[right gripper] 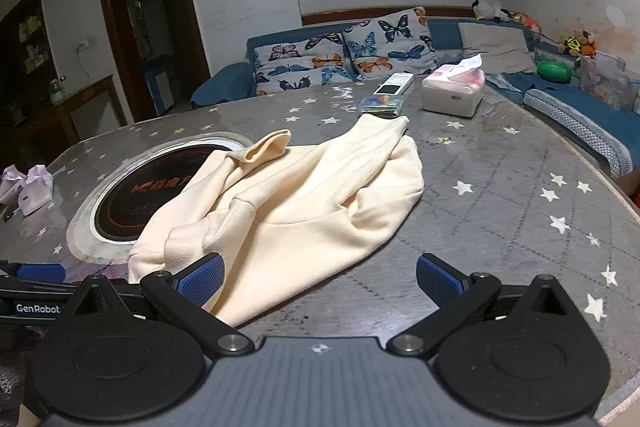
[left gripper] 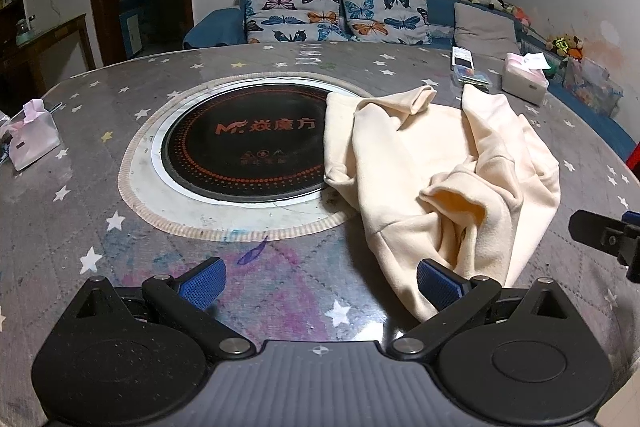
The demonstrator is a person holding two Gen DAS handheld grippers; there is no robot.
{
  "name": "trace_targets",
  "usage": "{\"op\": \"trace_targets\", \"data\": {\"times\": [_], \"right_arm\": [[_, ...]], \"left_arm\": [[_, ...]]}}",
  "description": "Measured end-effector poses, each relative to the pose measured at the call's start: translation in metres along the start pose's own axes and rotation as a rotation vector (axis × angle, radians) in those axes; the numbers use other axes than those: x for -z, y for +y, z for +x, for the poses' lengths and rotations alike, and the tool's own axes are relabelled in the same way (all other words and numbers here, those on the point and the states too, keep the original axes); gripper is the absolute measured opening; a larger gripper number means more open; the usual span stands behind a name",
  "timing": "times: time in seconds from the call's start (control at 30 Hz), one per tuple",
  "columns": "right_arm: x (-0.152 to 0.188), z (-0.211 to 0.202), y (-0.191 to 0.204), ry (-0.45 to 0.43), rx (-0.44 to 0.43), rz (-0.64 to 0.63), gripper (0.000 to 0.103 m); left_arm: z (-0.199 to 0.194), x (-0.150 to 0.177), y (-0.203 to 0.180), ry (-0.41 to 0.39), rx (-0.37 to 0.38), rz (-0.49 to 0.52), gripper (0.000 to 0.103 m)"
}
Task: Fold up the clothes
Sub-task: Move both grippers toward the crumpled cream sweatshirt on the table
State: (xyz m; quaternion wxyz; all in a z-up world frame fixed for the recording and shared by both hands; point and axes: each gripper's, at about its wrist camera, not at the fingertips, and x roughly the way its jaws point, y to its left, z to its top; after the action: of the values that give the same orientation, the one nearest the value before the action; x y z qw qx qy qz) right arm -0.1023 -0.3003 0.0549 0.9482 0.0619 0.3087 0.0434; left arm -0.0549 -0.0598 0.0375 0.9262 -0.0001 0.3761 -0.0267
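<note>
At the far left of my left-hand view, a small pink tissue pack (left gripper: pixel 30 135) is sitting on the worktop (left gripper: pixel 72 211), partly running off the frame edge. Next comes the round black hotplate (left gripper: pixel 244 143) sunk into the worktop; its right side is disappearing under the cream sweatshirt (left gripper: pixel 432 163), which is lying crumpled right of centre, so I cannot make out its front from its back. One cuff is poking up at the far side. My left claw (left gripper: pixel 320 285) is hovering low over the near edge, spread wide and gripping nothing, its right fingertip overlapping the sweatshirt's near hem in view; whether it is touching, I cannot tell. At the right edge, only a black piece of my other claw is showing.

In my right-hand view, the right claw (right gripper: pixel 320 283) is likewise gaping wide and carrying nothing, the sweatshirt's hem (right gripper: pixel 256 291) lying by its left fingertip. Beyond, a white tissue box (right gripper: pixel 452 95) is standing near the far rim, beside a remote (right gripper: pixel 394 85).
</note>
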Motion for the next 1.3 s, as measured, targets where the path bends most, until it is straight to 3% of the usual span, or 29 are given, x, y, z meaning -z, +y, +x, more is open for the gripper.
{"op": "trace_targets", "data": {"times": [0.93,1.3], "right_arm": [[0.005,0.002,0.008,0.030,-0.028,-0.037,0.103],[0.014,-0.005,0.008,0.030,-0.024,-0.030,0.103]], "left_arm": [[-0.001,0.002,-0.005,0.031,0.005,0.029,0.103],[-0.010,0.014,-0.015,0.048,0.031,0.109,0.103]]}}
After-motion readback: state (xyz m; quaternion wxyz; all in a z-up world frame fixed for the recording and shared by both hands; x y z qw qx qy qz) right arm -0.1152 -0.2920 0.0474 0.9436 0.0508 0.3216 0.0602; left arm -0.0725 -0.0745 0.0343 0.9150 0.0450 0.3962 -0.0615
